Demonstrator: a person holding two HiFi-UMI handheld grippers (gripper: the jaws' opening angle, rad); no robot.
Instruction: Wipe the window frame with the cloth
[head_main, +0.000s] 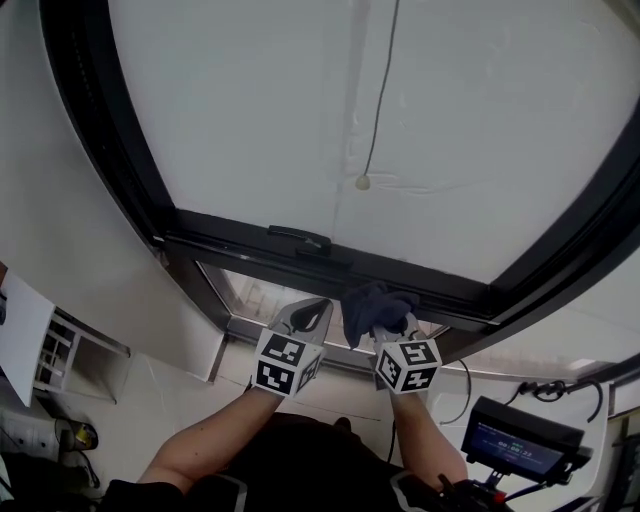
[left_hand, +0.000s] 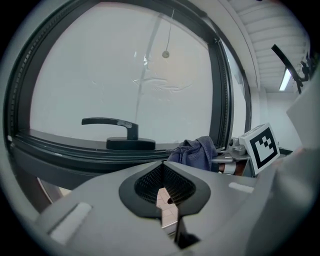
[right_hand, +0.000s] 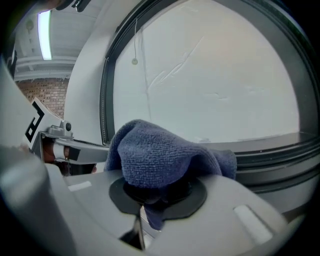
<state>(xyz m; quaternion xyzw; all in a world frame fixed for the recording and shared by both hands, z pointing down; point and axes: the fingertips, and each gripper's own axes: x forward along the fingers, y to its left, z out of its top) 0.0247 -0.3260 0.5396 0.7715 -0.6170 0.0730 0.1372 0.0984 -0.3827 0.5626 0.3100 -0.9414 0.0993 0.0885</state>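
Right gripper (right_hand: 156, 192) clamping a bunched, nubby blue cloth (right_hand: 155, 150), cloth sitting at the bottom rail of the dark window frame (head_main: 230, 247), left gripper (left_hand: 162, 187) hovering just beside, jaws pressing together on nothing, slim black handle (left_hand: 117, 125) lying level nearby.

The head view looks steeply down from above, well back from the window handle (head_main: 300, 240). The left hand-held gripper (head_main: 309, 315) view faces that handle from low and close. The right hand-held gripper (head_main: 388, 324) view, equally close, faces the pane right of the handle. All three views share the cloth (right_hand: 160, 150).
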